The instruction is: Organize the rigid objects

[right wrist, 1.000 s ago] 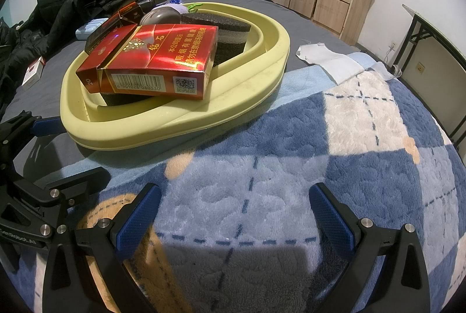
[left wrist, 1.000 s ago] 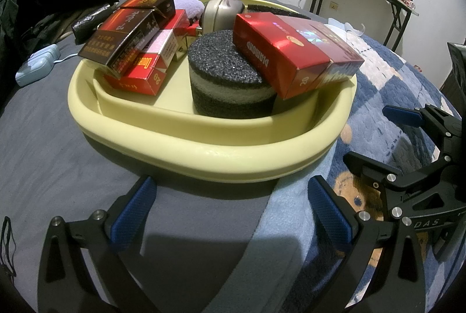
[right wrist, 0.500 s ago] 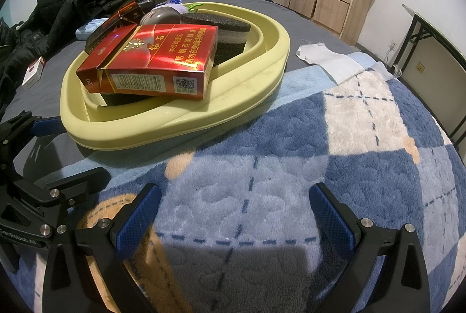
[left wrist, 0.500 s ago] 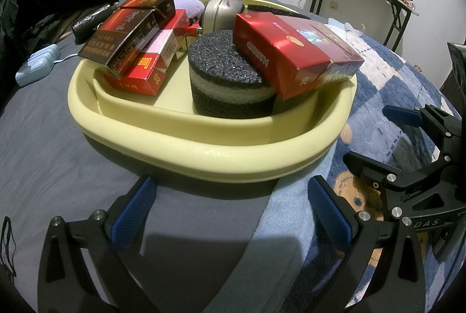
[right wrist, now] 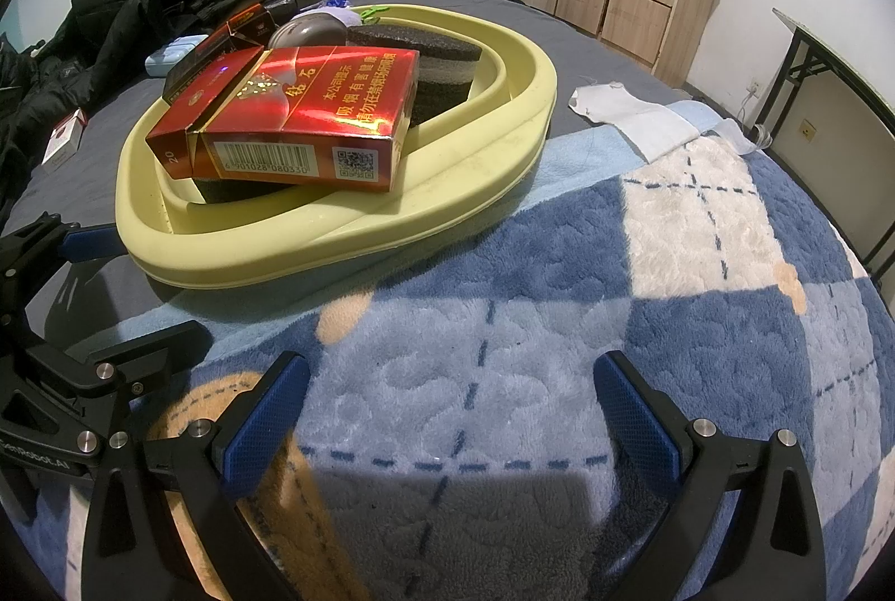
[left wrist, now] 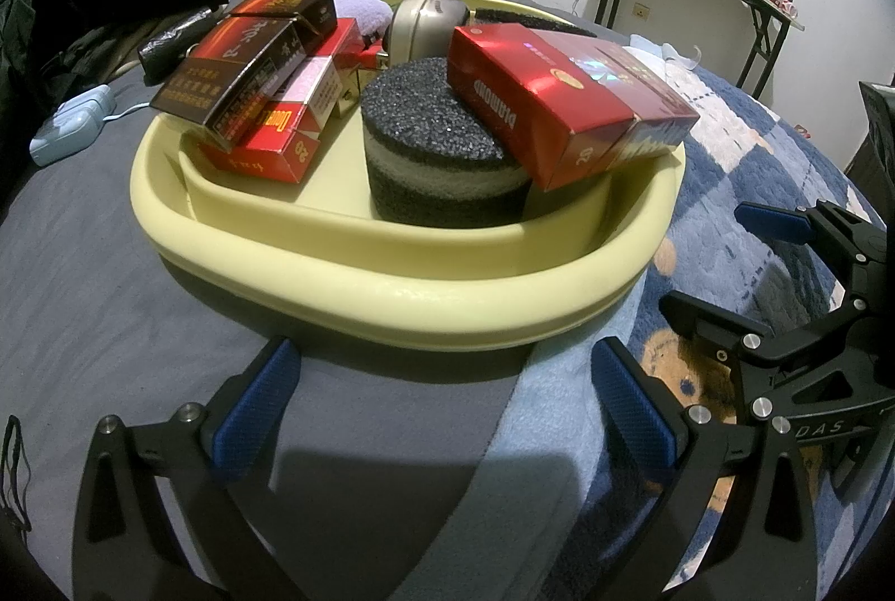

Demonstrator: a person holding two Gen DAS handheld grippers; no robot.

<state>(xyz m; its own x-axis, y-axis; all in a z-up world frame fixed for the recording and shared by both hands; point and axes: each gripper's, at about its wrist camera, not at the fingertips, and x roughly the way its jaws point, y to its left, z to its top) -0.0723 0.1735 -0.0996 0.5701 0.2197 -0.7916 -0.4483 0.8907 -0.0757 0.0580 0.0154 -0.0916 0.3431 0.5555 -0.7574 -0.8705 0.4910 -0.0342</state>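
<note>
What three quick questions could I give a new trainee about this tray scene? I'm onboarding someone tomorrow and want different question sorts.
1. True or false: the big red carton lies flat on the floor of the yellow tray.
2. Multiple choice: the left gripper is A) shut on a box, B) open and empty, C) out of view.
3. Fill in: the right gripper hovers over a plaid ____.

Key
1. False: it leans on the round black sponge and the tray's rim.
2. B
3. blanket
</note>
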